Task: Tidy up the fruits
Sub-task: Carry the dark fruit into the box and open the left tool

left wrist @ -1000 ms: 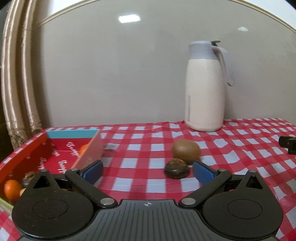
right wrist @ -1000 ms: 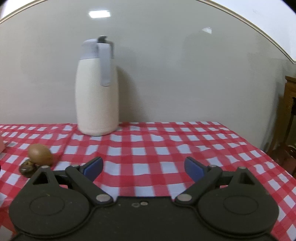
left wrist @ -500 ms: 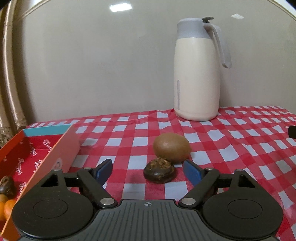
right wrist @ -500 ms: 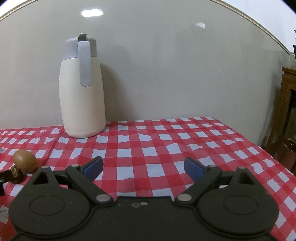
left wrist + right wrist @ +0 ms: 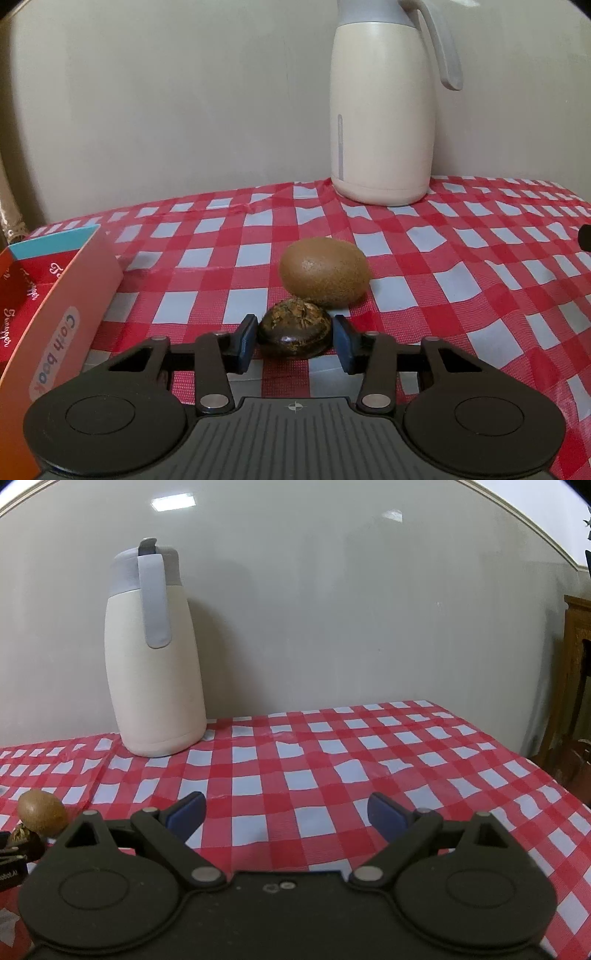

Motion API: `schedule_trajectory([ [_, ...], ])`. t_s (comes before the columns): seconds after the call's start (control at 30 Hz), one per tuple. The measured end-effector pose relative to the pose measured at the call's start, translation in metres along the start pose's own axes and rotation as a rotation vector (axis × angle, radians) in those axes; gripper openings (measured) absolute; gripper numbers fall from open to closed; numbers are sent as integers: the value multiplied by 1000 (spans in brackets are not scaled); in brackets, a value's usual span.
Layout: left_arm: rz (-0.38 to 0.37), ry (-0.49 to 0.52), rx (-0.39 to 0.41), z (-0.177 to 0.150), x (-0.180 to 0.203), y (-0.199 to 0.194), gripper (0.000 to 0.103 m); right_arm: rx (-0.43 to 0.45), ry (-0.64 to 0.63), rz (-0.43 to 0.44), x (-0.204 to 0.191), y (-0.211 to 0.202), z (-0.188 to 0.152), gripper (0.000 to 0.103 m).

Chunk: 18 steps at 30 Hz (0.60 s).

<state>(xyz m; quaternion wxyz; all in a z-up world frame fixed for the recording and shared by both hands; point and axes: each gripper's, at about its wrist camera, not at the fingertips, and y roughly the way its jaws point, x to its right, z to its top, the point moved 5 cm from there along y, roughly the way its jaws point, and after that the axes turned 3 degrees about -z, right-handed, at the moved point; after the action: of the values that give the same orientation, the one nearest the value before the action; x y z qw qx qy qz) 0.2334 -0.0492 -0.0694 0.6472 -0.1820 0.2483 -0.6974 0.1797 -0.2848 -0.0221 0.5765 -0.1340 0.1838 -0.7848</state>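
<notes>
Two blue pads of the left tool (image 5: 294, 341) clench a dark round fruit (image 5: 294, 334) (kiwi (image 5: 324, 277) just behind); the right tool (image 5: 286, 812) hangs released.

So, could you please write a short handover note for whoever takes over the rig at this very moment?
Left gripper: blue pads on either side of the dark wrinkled fruit, which sits on the checked tablecloth; contact looks made, lift not begun.
Right gripper: open, empty, over bare cloth.
Kiwi: on the cloth just behind the dark fruit, touching or nearly so.
Red box: to the left; its contents are not visible now.
Thermos: at the back, not involved.
Left to do: box the dark fruit, then the kiwi.
</notes>
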Motion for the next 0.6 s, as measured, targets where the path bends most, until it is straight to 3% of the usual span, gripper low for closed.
schedule_trajectory([
  [0.4, 26, 16, 46, -1, -20, -31, 44, -3, 14, 53, -25, 0, 4, 94],
  [0.6, 60, -17, 72, -4, -47, -55, 44, -10, -33, 125, -67, 4, 4, 94],
])
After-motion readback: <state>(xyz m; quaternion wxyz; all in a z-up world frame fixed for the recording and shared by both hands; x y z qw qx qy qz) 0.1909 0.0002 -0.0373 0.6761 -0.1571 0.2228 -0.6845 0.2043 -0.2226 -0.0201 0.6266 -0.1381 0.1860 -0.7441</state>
